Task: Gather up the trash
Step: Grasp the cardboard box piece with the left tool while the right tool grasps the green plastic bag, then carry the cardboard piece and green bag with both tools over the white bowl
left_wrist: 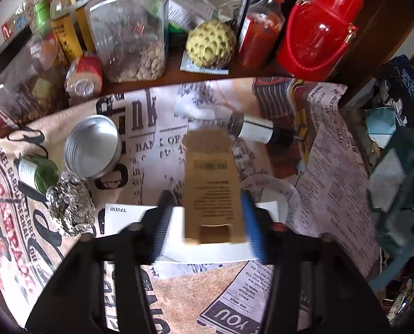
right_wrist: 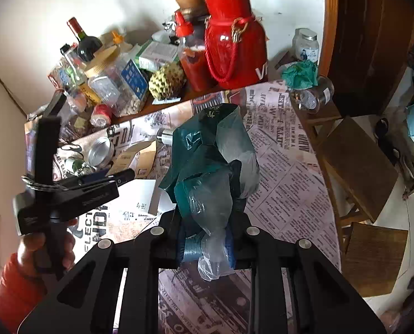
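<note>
In the left wrist view my left gripper (left_wrist: 208, 222) is shut on a flat brown cardboard box (left_wrist: 210, 183) with a barcode, held above the newspaper-print tablecloth (left_wrist: 332, 167). The same box (right_wrist: 136, 157) shows in the right wrist view, in front of the left gripper (right_wrist: 123, 176). My right gripper (right_wrist: 207, 239) is shut on a bunched teal and clear plastic bag (right_wrist: 212, 167), held upright over the table. Loose on the cloth lie a crumpled foil ball (left_wrist: 69, 203), a small green bottle (left_wrist: 38, 172), a round metal tin lid (left_wrist: 94, 146), a dark small bottle (left_wrist: 262, 130) and a clear plastic cup (left_wrist: 273, 192).
The table's far edge is crowded: a red jug (left_wrist: 318, 30), a red sauce bottle (left_wrist: 262, 27), a custard apple (left_wrist: 211, 43), a bag of nuts (left_wrist: 129, 33) and jars. Wooden stools (right_wrist: 357, 164) stand right of the table. White paper (left_wrist: 123, 217) lies under the left gripper.
</note>
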